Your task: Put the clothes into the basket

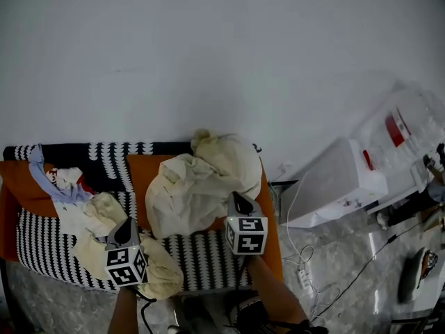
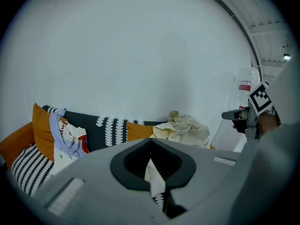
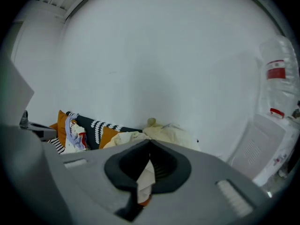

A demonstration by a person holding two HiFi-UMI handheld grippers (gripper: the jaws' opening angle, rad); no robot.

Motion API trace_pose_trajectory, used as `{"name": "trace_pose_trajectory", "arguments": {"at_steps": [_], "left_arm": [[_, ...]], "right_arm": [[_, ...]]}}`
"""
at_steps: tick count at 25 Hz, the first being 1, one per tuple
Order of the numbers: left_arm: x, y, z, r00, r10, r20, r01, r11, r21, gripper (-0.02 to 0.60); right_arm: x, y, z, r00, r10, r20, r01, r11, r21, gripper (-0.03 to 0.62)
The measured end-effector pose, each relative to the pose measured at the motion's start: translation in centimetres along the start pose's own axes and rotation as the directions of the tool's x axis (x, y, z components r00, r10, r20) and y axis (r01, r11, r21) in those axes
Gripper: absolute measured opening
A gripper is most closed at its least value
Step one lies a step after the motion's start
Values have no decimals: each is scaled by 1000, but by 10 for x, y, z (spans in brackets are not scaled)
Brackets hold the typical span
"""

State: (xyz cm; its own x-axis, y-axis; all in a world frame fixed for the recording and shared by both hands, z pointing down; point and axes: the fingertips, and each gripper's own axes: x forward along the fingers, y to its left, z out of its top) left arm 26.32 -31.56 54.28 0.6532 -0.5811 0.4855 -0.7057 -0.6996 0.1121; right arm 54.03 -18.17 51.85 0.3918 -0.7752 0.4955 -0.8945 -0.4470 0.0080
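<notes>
Clothes lie on a black-and-white patterned sofa [image 1: 208, 259] with orange cushions. A big cream pile [image 1: 198, 183] sits mid-sofa, also in the left gripper view [image 2: 185, 128] and the right gripper view [image 3: 164, 134]. More cream garments [image 1: 94, 221] lie at the left, with a lavender, white and red garment [image 1: 59, 183] beside them. My left gripper [image 1: 129, 221] hovers over the left cream garments, its jaws shut [image 2: 150, 140]; cream cloth shows behind the gap. My right gripper [image 1: 235, 196] is over the near edge of the big pile, shut [image 3: 150, 142] with nothing held. A white slotted basket [image 1: 337, 183] stands right of the sofa.
White wall behind the sofa. On the marble floor at the right lie white cables and a power strip [image 1: 304, 277]. A clear plastic bag [image 1: 403, 127] with red-labelled contents sits behind the basket. A dark object [image 1: 411, 275] lies at the far right.
</notes>
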Motion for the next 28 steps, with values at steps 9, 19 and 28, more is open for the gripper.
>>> {"name": "trace_pose_trajectory", "arguments": {"at_steps": [9,19,28], "left_arm": [[5,4,-18,999,29,-22,-29,999,-18,6],[7,0,-33,999,15,-46,-17,999,-41,6],[14,-6,-39,998,-20,-63,18,999,-34,6]], "right_arm": [[53,5,-9,991,62,-122,-75,992,-104,3],[79,2,-1,997,33,-72,-41,993,-112,3],[103,2,-7,994,32,-102,-49,983,-177,6]]}}
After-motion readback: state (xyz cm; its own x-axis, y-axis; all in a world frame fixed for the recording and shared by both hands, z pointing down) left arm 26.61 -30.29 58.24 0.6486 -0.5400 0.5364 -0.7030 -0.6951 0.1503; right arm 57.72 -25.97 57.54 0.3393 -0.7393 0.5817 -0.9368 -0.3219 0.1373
